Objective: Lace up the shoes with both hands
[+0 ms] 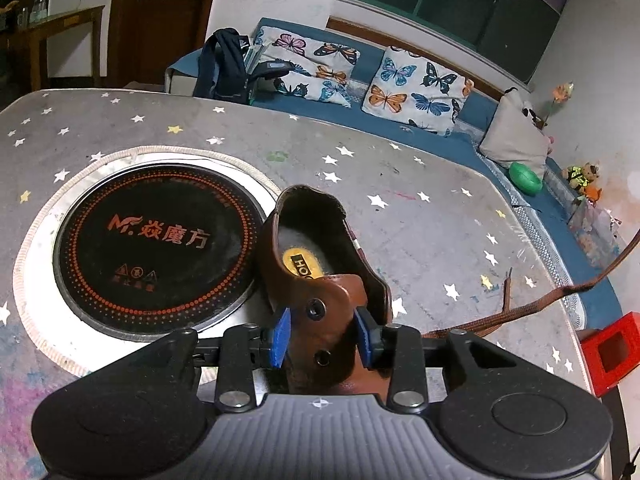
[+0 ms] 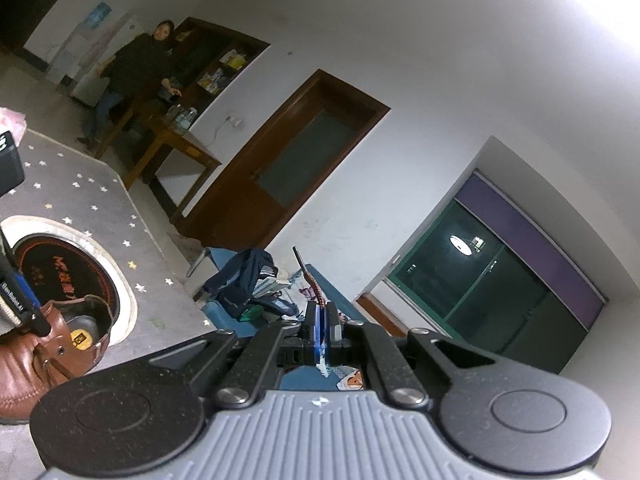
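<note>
A brown leather shoe (image 1: 320, 240) lies on the star-patterned table cover (image 1: 420, 208), its opening facing away from me. My left gripper (image 1: 323, 334) is shut on the shoe's eyelet flap, with the blue pads (image 1: 282, 334) pressing on both sides of it. A brown lace (image 1: 560, 295) runs from the shoe up and off to the right, drawn taut. In the right wrist view my right gripper (image 2: 322, 320) is shut on that lace (image 2: 310, 280), whose stiff tip sticks up past the pads. The shoe (image 2: 24, 368) shows at the lower left there, with one of the left gripper's fingers (image 2: 38, 320) on it.
A round black induction hob (image 1: 156, 240) is set into the table just left of the shoe. A red box (image 1: 612, 348) stands at the table's right edge. Behind is a blue sofa with butterfly cushions (image 1: 416, 92). A person (image 2: 136, 64) stands far back by a wooden table.
</note>
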The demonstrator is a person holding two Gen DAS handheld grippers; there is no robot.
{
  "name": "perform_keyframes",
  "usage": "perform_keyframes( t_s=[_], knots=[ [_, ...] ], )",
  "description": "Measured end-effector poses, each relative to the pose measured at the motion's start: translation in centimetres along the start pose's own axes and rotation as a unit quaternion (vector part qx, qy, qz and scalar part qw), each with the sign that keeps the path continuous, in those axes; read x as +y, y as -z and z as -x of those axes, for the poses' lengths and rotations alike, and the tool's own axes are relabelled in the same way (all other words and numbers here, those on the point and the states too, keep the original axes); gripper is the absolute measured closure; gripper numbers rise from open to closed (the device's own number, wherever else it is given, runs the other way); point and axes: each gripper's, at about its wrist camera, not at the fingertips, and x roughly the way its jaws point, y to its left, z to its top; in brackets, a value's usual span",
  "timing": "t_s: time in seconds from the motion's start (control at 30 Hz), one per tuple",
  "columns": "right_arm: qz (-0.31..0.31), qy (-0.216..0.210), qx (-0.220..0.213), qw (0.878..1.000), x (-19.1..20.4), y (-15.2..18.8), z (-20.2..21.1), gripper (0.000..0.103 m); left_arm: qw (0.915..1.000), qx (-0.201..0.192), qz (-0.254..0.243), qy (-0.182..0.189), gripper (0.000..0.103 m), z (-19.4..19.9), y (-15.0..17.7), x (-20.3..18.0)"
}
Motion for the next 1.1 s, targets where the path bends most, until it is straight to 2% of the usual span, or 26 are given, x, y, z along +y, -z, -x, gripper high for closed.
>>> perform_keyframes(
  t_s=[0.33, 0.67, 0.8, 0.9, 1.1],
  knots=[
    [0.003, -0.003, 0.004, 1.000, 0.5, -0.2, -0.1, 0.102, 0.9994, -0.005, -0.003, 0.035, 0.066, 0.3, 0.1, 1.2],
    [0.007, -0.009, 0.001, 1.000, 1.2, -0.5, 0.0, 0.102, 0.9965, -0.010, -0.066, 0.051, 0.066, 1.6, 0.9, 1.0],
    [0.009, -0.011, 0.001, 1.000, 1.5, -0.7, 0.0, 0.102, 0.9933, -0.010, -0.106, 0.046, 0.065, 2.1, 1.4, 0.8],
    [0.010, -0.011, 0.003, 1.000, 1.6, -0.7, 0.0, 0.102, 0.9910, -0.006, -0.131, 0.029, 0.065, 2.1, 1.9, 0.9],
    [0.012, -0.013, 0.002, 1.000, 1.8, -1.0, 0.0, 0.102, 0.9894, 0.010, -0.145, 0.002, 0.065, 1.4, 2.6, 1.3]
  ],
)
